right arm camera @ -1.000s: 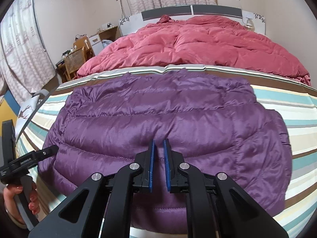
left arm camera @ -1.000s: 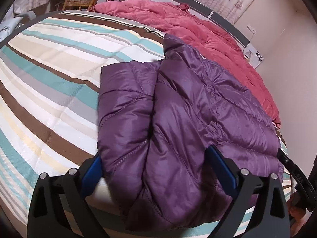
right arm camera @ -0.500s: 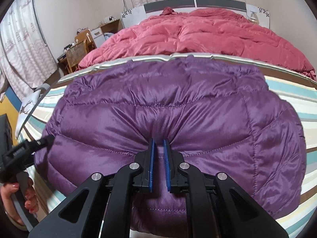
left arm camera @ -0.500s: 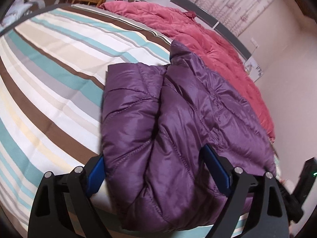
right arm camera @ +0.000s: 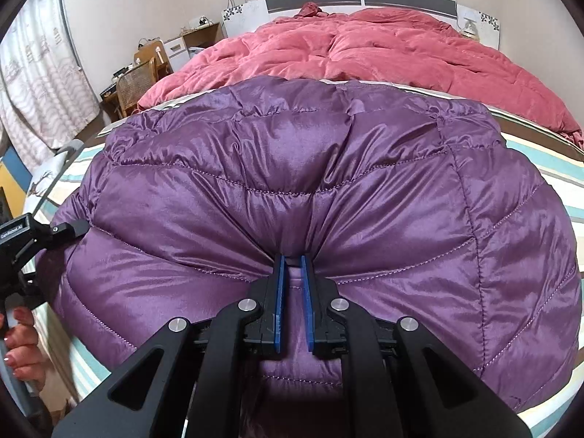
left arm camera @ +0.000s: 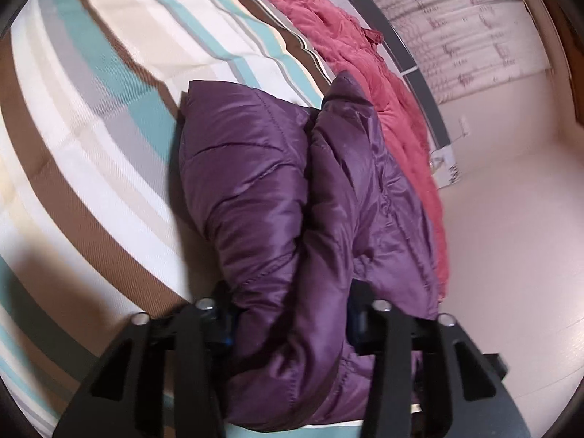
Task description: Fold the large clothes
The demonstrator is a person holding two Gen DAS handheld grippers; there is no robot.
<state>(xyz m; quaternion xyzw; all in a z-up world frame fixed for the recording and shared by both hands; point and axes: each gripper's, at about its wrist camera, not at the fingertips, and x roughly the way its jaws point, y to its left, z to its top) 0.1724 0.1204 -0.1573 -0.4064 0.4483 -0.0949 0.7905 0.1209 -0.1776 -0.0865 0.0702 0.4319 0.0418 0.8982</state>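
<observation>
Both hand-held grippers on the purple quilted puffer jacket (right arm camera: 292,182), which lies on the striped bed (left arm camera: 91,146).
My left hand-held gripper (left arm camera: 290,319) is closing around the jacket's bunched edge; my right hand-held gripper (right arm camera: 292,261) pinches a fold, beside the red duvet (right arm camera: 365,51).

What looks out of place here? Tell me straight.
Nothing stands out. The purple puffer jacket lies bunched on the striped bedsheet, pinched by the right gripper while the left gripper closes around its edge.
</observation>
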